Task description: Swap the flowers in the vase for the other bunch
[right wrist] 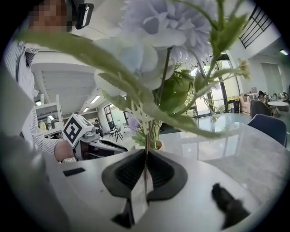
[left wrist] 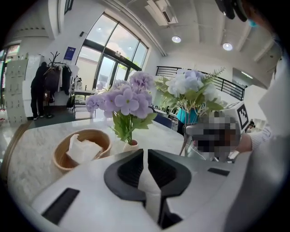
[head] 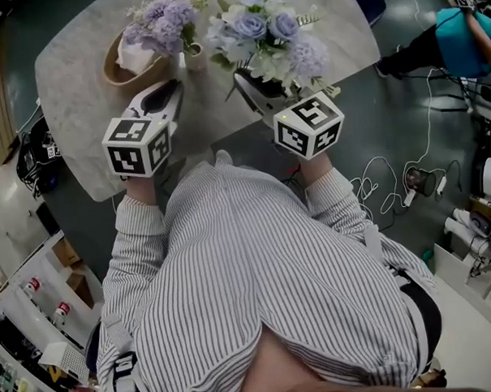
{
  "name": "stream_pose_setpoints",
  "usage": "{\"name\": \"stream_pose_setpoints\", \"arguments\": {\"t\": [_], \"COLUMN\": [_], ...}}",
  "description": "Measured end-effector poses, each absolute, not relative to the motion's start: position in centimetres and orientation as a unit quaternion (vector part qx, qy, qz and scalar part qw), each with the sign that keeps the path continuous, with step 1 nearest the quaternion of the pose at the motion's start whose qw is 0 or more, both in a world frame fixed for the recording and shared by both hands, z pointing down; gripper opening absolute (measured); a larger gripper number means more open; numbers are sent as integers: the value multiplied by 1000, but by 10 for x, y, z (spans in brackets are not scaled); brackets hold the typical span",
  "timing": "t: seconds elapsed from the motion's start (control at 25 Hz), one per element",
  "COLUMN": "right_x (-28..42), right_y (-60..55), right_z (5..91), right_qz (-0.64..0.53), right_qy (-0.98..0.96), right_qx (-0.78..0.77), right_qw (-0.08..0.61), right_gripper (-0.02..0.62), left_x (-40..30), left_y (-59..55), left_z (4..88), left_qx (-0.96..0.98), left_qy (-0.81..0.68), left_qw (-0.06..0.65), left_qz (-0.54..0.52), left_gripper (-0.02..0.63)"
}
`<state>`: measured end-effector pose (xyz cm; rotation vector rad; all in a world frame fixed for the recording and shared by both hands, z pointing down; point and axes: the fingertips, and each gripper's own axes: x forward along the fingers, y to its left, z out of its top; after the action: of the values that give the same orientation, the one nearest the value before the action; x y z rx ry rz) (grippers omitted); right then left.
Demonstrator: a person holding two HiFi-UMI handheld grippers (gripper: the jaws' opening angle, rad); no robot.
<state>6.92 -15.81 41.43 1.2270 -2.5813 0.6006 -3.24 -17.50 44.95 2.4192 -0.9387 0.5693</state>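
Vase (head: 196, 60) on the table (head: 78, 93), filled with purple flowers (head: 163, 26); pale-blue bunch (head: 264, 34) pinched by its stems in right gripper (right wrist: 146, 156) (swap seemingly half done); left gripper (left wrist: 146, 156) nearly closed, empty.

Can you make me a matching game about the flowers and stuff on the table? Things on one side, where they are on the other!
Things:
1. purple flowers
2. pale blue bunch
3. white cloth
4. left tool

Places or states:
A. in the wooden bowl
B. shut, nothing in it
C. in the small vase
D. gripped by the right tool

Pairs: 1-C, 2-D, 3-A, 4-B
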Motion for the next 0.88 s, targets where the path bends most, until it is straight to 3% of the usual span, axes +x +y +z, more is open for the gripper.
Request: {"name": "stream_pose_setpoints", "arguments": {"t": [0.44, 0.88], "right_x": [54, 49], "right_y": [-117, -103], "right_z": [403, 392], "right_qz": [168, 127], "right_qy": [-890, -907], "right_qx": [405, 375], "right_qw": [123, 142], "right_gripper": [29, 29], "left_x": [-31, -24], "left_y": [-97, -69], "left_z": [448, 443], "left_qx": [893, 909], "left_qy": [-306, -278], "left_qw": [290, 289], "left_qz": [157, 112], "left_gripper": [19, 19]}}
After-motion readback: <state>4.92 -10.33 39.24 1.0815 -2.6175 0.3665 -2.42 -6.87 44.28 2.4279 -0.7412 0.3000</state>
